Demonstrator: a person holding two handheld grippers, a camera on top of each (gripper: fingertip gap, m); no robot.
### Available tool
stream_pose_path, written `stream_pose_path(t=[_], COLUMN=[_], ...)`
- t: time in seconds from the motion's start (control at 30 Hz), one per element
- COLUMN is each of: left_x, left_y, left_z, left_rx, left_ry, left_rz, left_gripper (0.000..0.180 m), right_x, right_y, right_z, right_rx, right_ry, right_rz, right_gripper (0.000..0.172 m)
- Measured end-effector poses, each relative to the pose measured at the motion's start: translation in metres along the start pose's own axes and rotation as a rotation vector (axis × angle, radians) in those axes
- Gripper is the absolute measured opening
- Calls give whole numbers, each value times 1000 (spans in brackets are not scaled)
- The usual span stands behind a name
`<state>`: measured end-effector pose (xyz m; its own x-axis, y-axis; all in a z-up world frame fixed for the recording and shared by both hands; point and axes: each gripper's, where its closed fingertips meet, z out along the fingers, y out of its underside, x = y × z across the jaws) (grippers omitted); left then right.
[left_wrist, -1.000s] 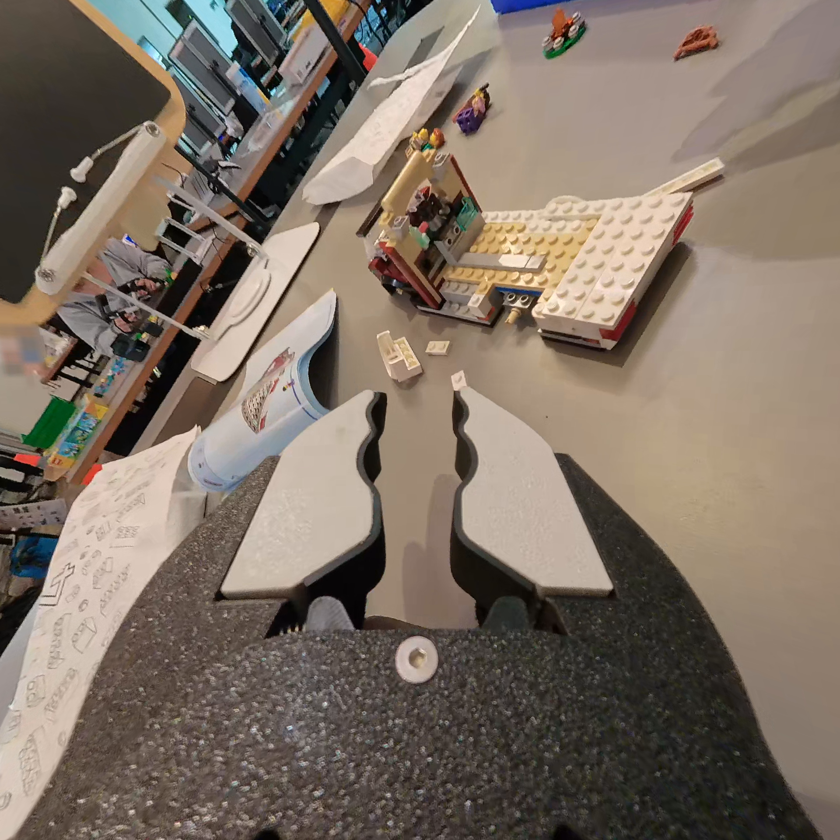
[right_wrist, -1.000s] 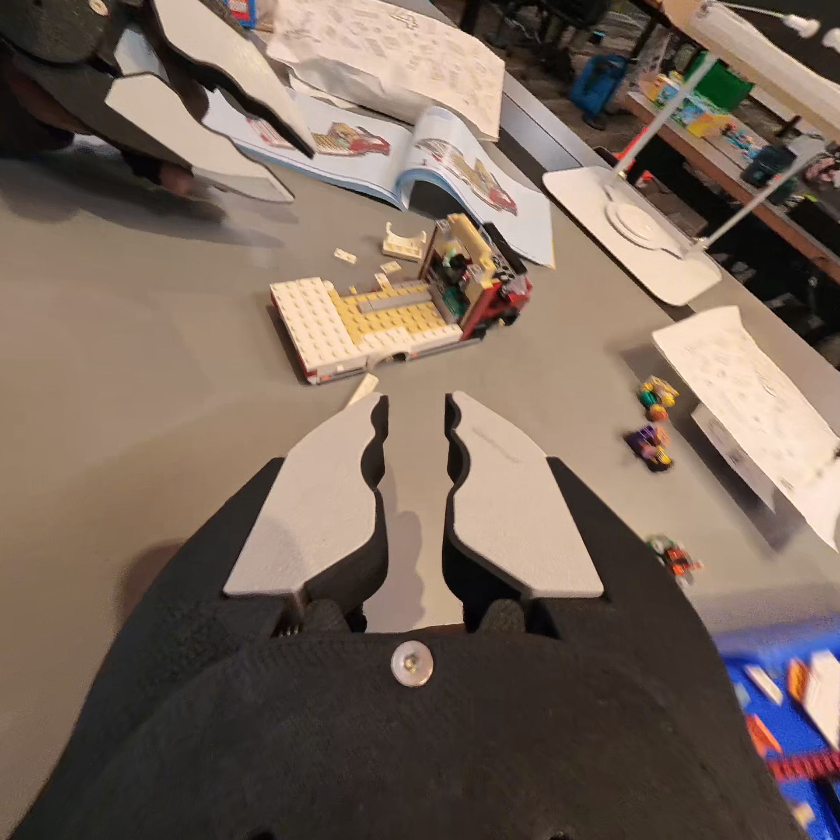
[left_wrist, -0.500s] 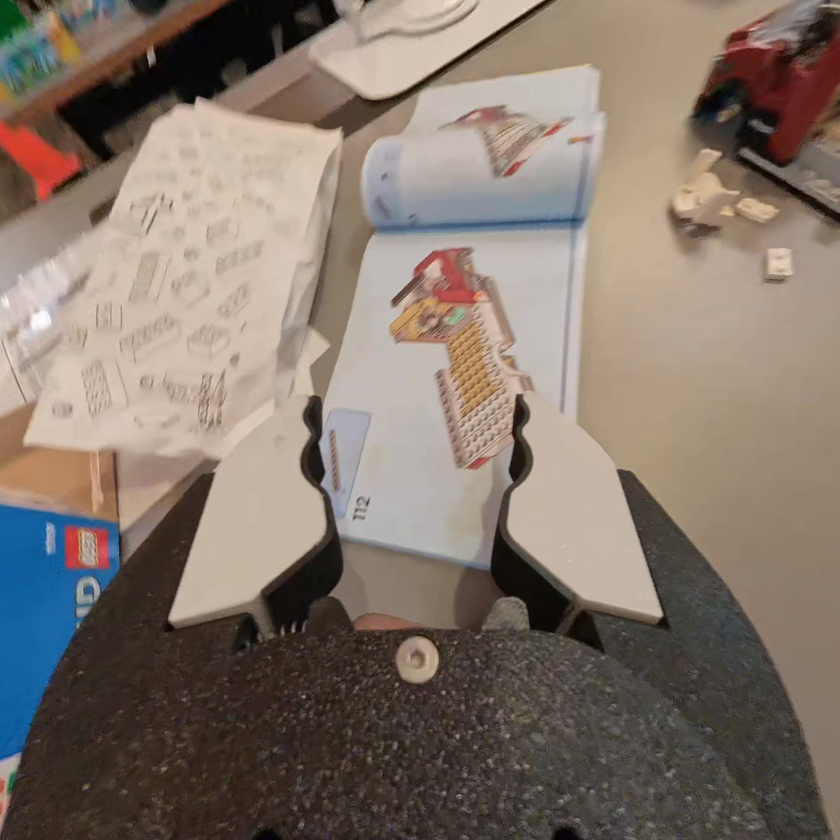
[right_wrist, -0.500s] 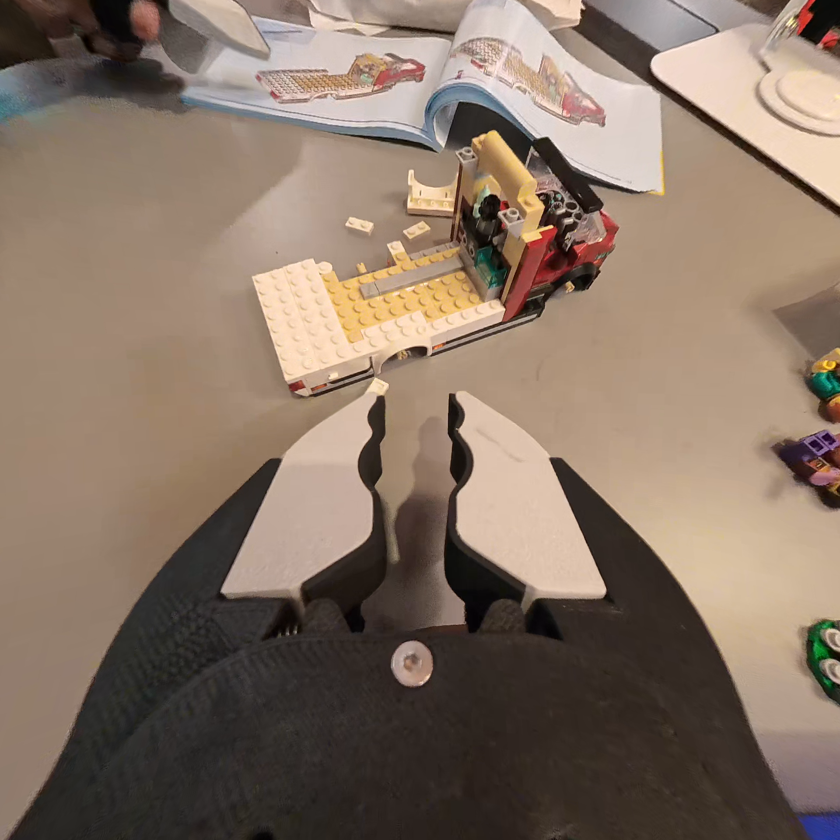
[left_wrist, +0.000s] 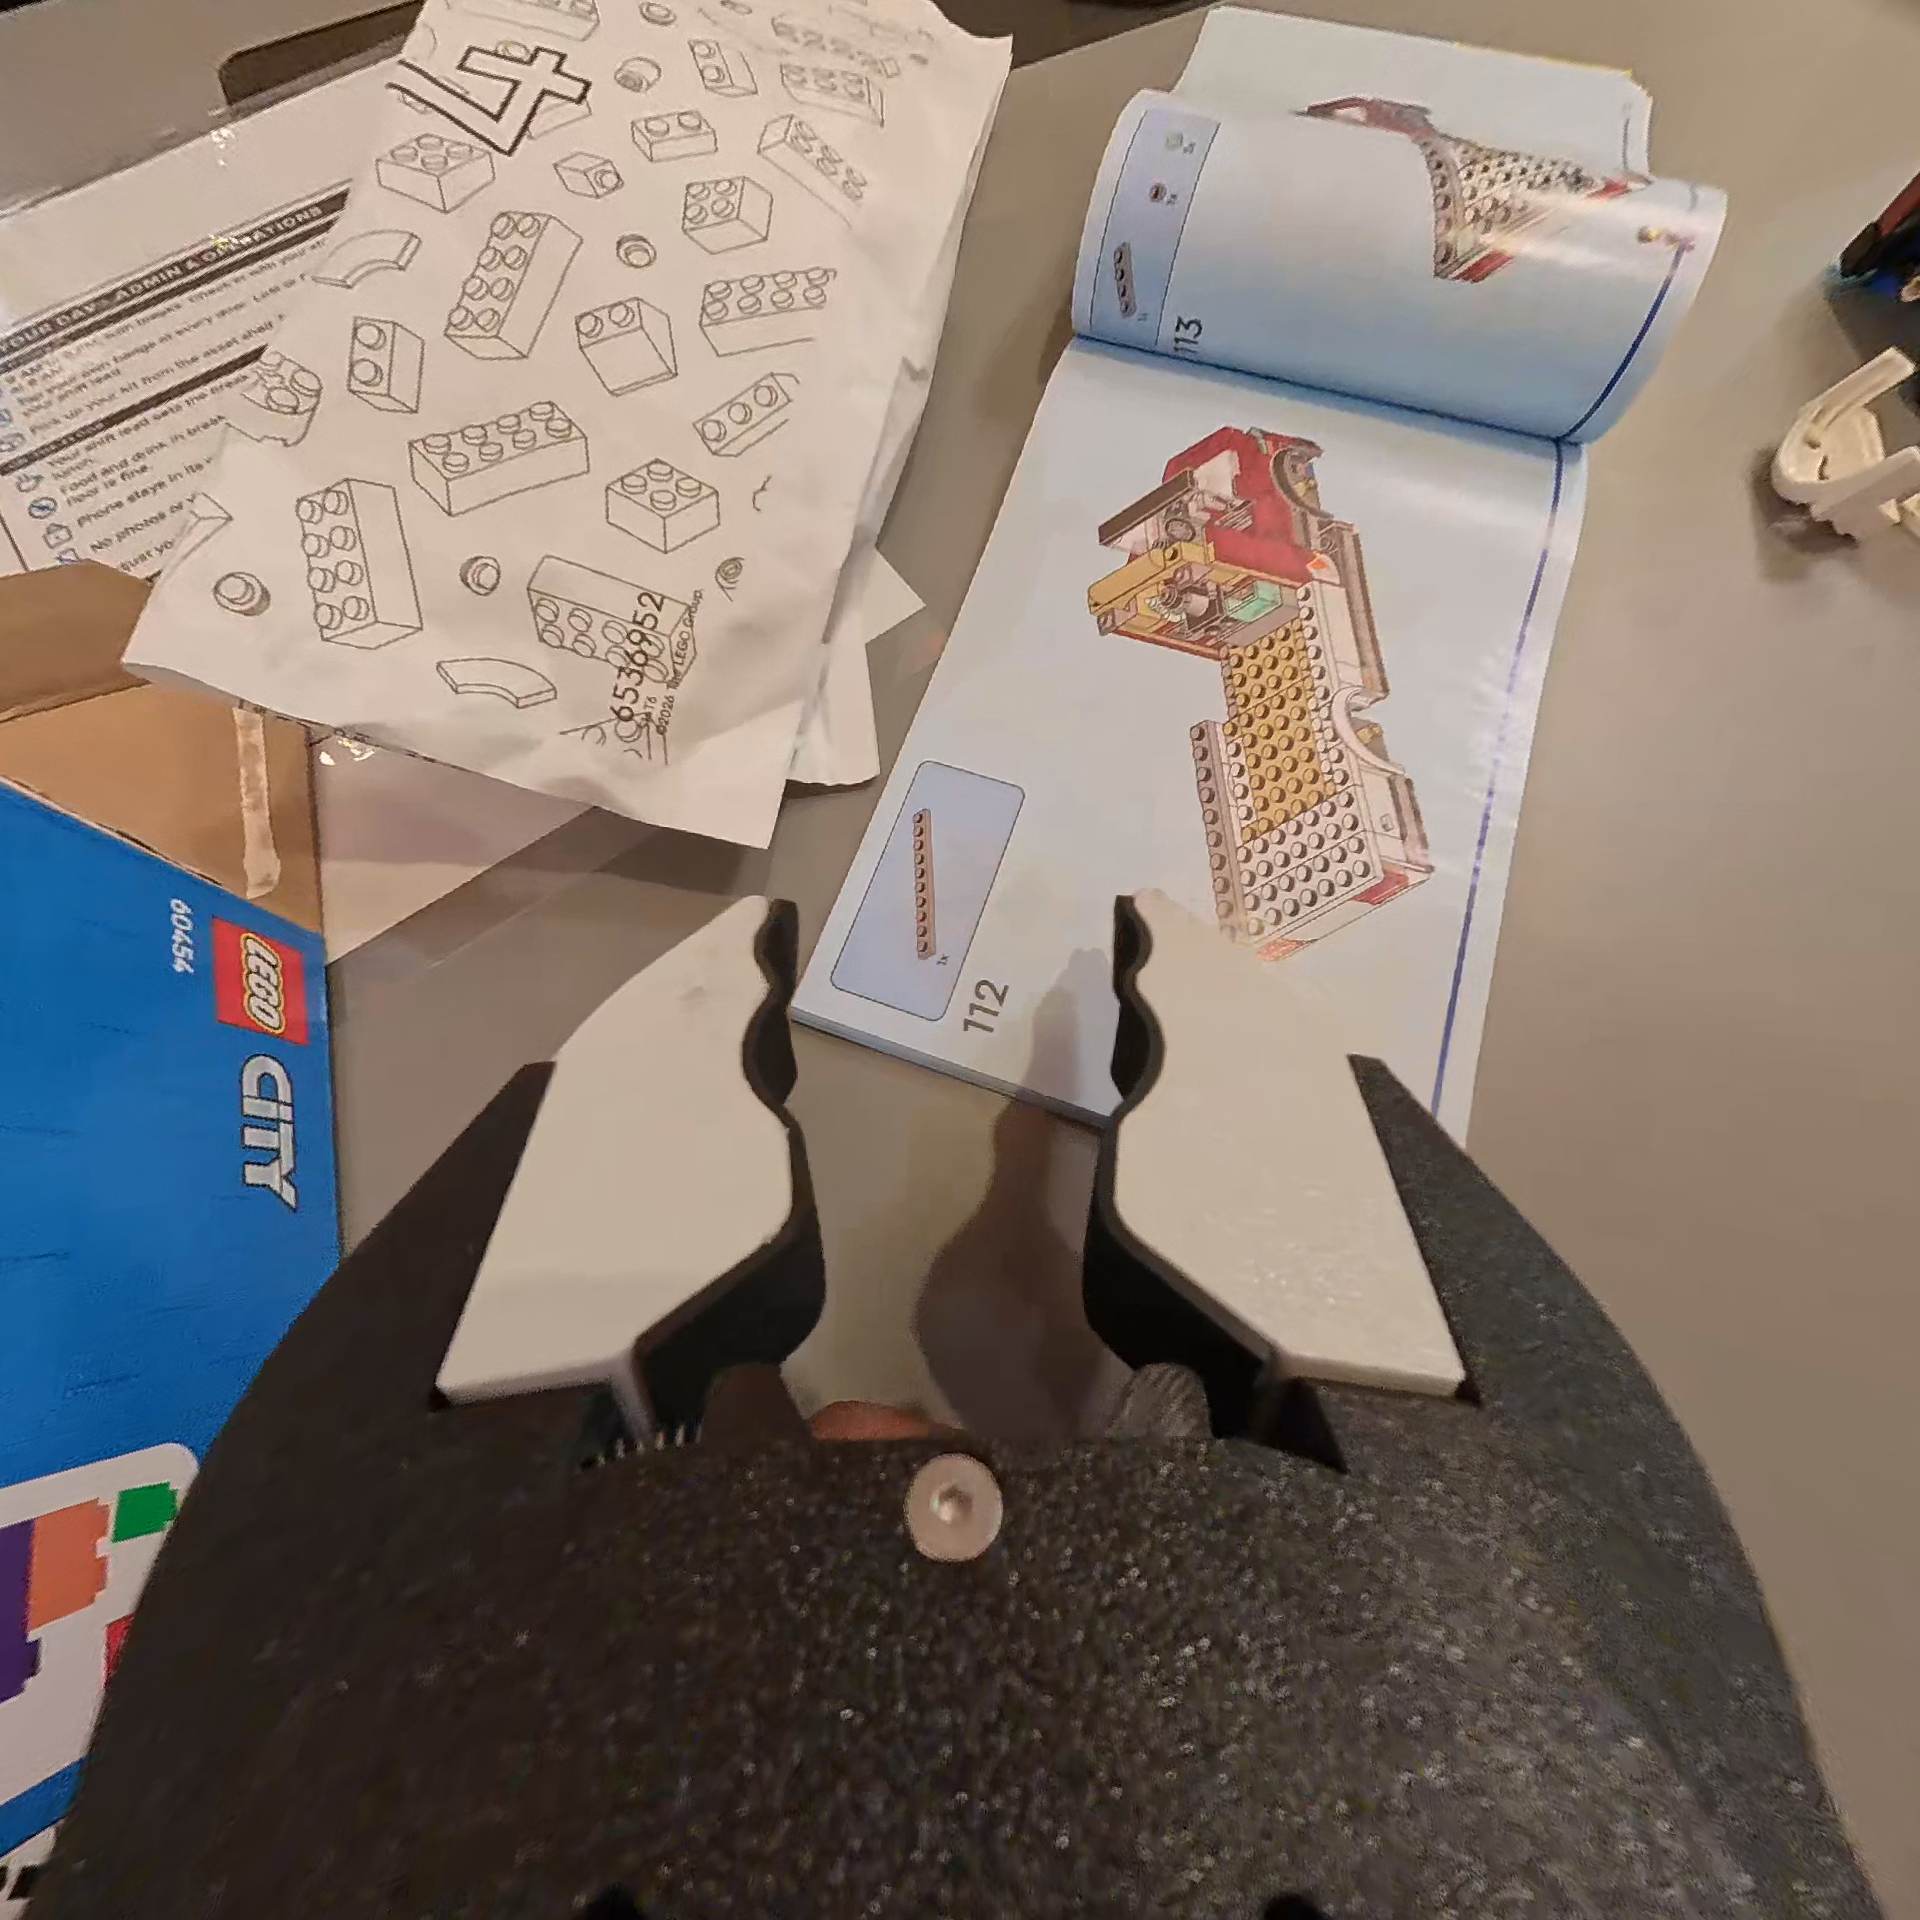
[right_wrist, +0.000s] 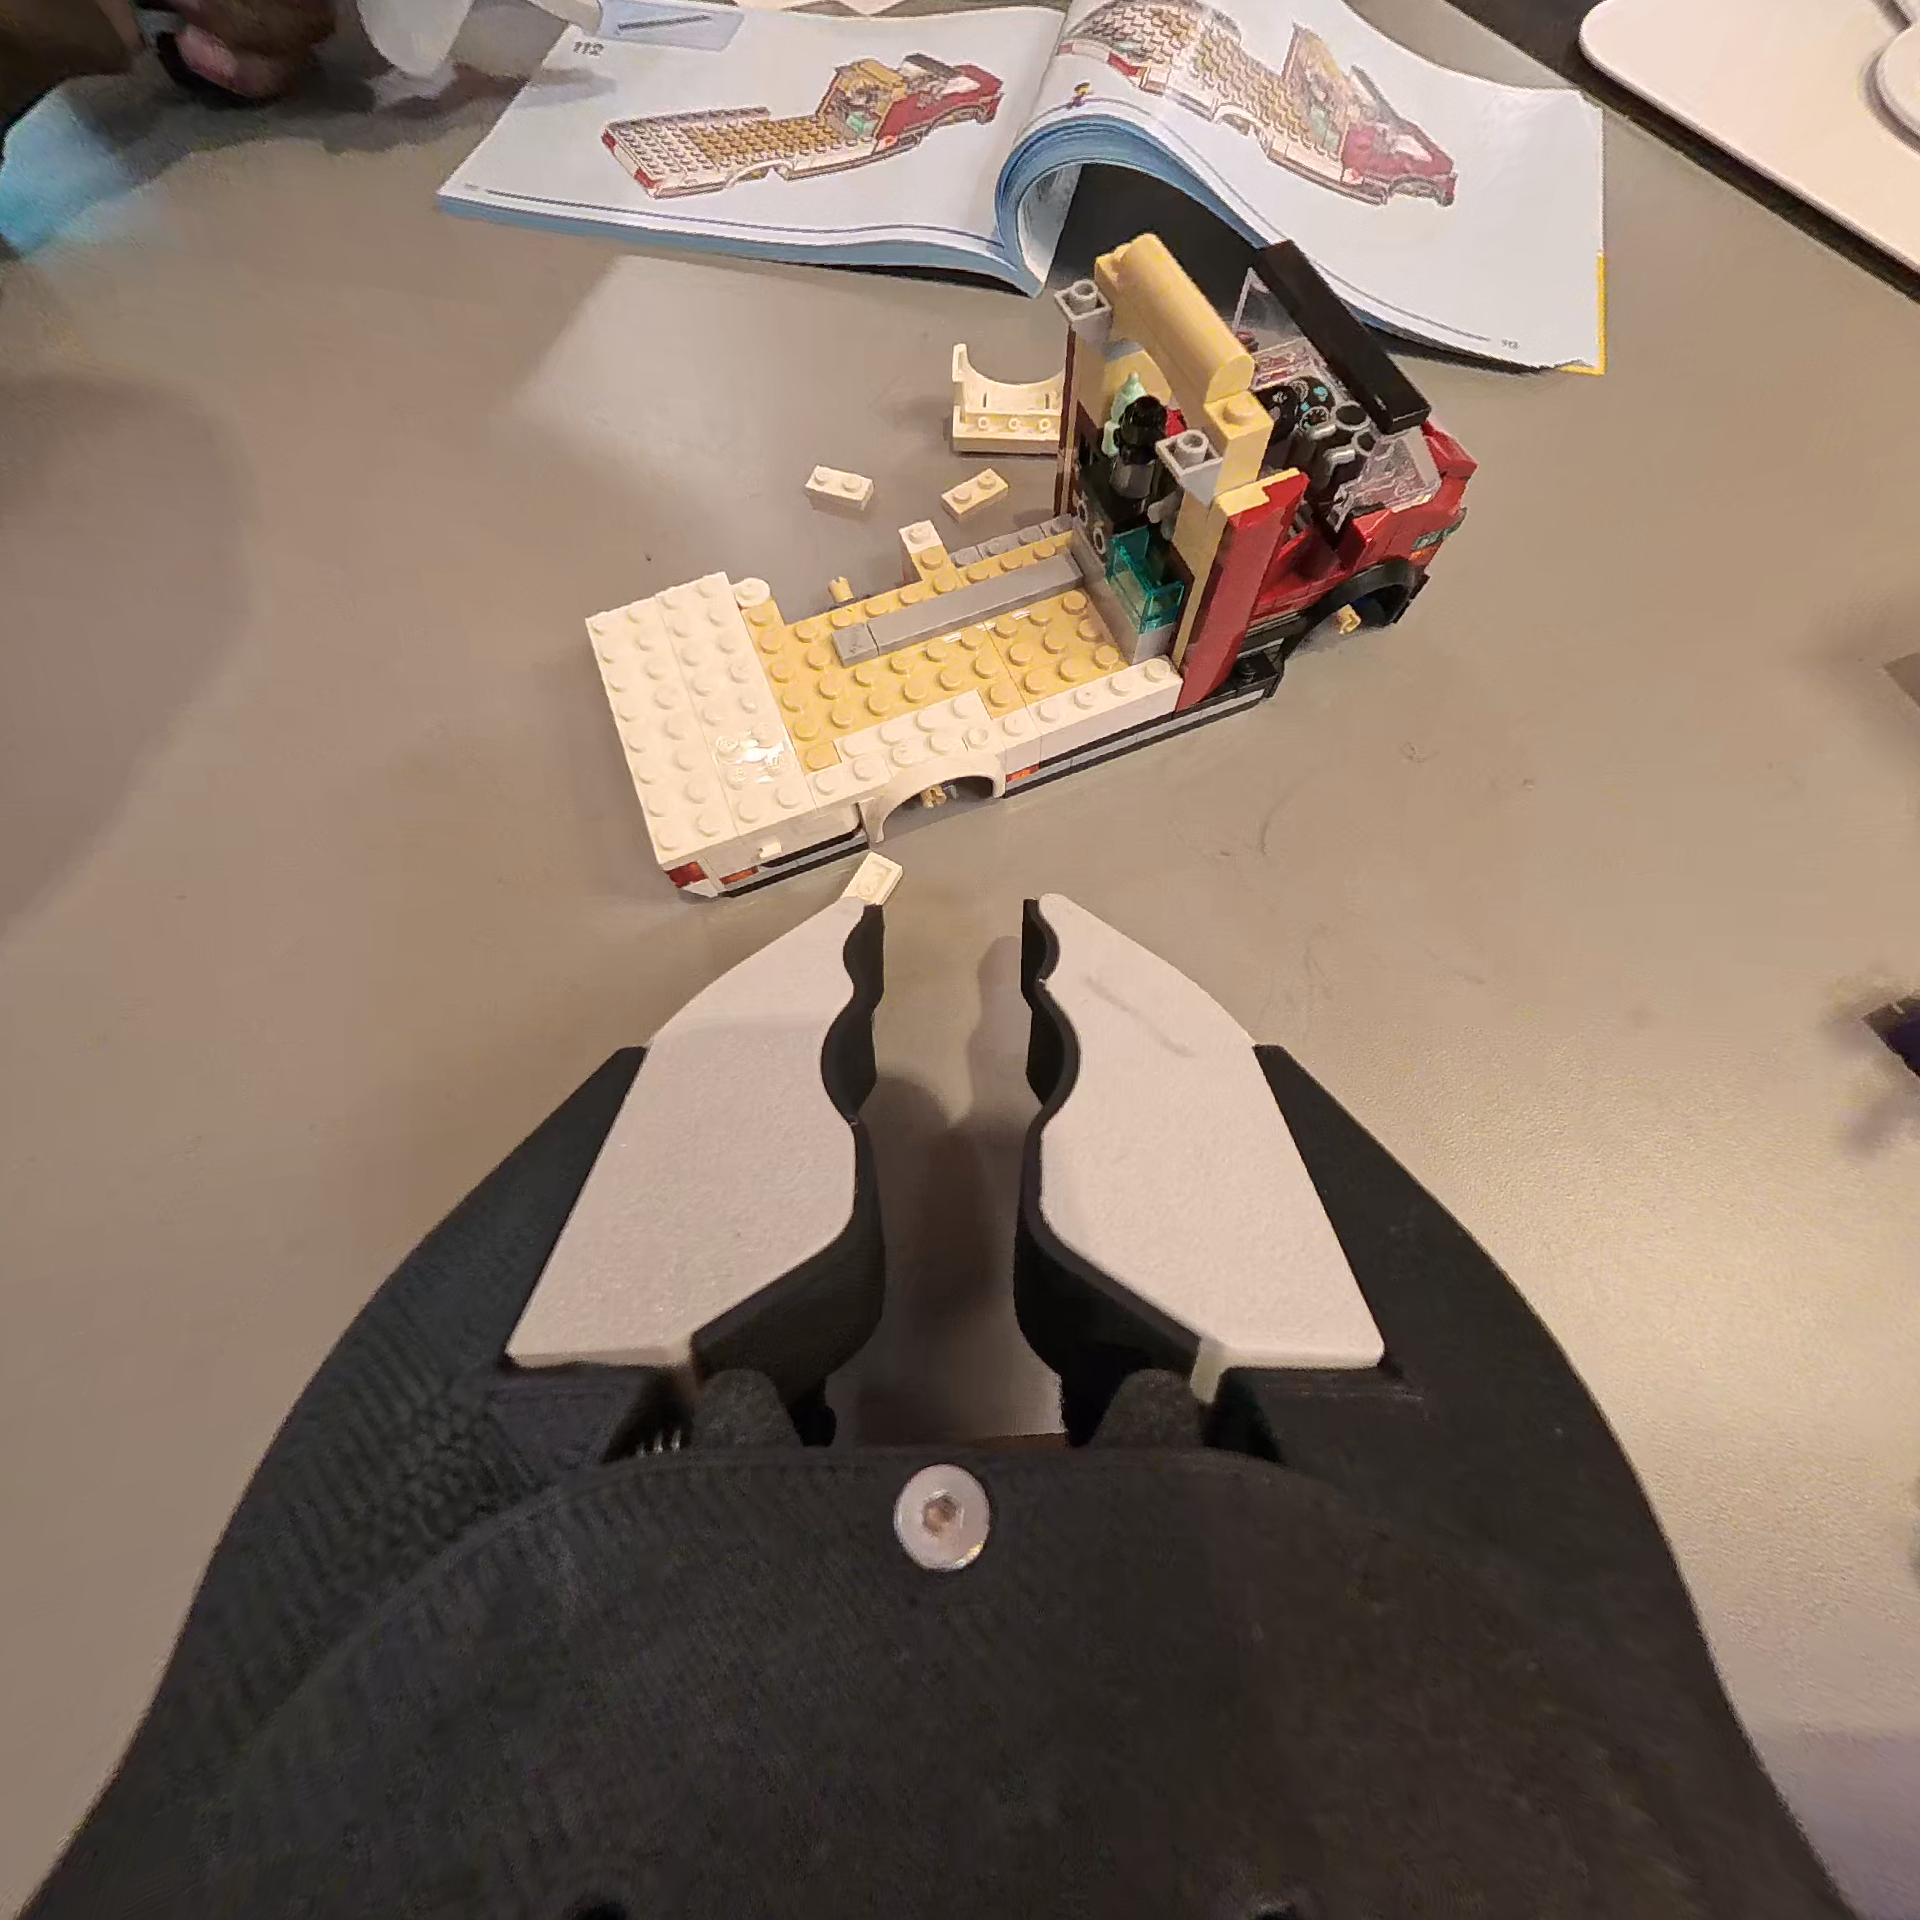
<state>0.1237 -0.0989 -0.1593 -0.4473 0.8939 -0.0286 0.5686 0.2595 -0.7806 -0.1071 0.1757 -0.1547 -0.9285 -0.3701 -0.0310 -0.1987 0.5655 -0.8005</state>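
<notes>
The left claw (left_wrist: 945, 914) hangs released and empty over the near corner of the open instruction booklet (left_wrist: 1143, 790), lying flat where its pages can be read. The right claw (right_wrist: 954, 914) is also released and empty above the grey surface (right_wrist: 1455, 987), nearest a small white piece (right_wrist: 875, 881) beside the half-built toy truck (right_wrist: 987, 644).

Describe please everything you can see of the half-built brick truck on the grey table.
The brick truck stands upright on the grey table, unfinished. Its long flat bed is studded plastic, white at the rear and edges, tan in the middle, with a grey strip. A white wheel arch shows on the near side, with no wheel in it. The front is dark red with a tall tan frame, black and clear parts. Loose white pieces lie beside it; one small white plate lies by its rear corner. Neither tool touches it.
</notes>
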Motion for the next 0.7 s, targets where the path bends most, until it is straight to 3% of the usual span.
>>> stream_pose_path(t=[0.3,0.7], left_x=[-9,-14], left_y=[-4,-4], left_z=[0,0], left_rx=[21,28], left_ry=[-54,-91], left_rz=[-3,-11], left_gripper=[42,50], right_x=[-1,-1], right_y=[3,2], right_z=[3,2], right_rx=[-26,-19], right_ry=[-17,-33], right_rz=[3,20], right_gripper=[25,24])
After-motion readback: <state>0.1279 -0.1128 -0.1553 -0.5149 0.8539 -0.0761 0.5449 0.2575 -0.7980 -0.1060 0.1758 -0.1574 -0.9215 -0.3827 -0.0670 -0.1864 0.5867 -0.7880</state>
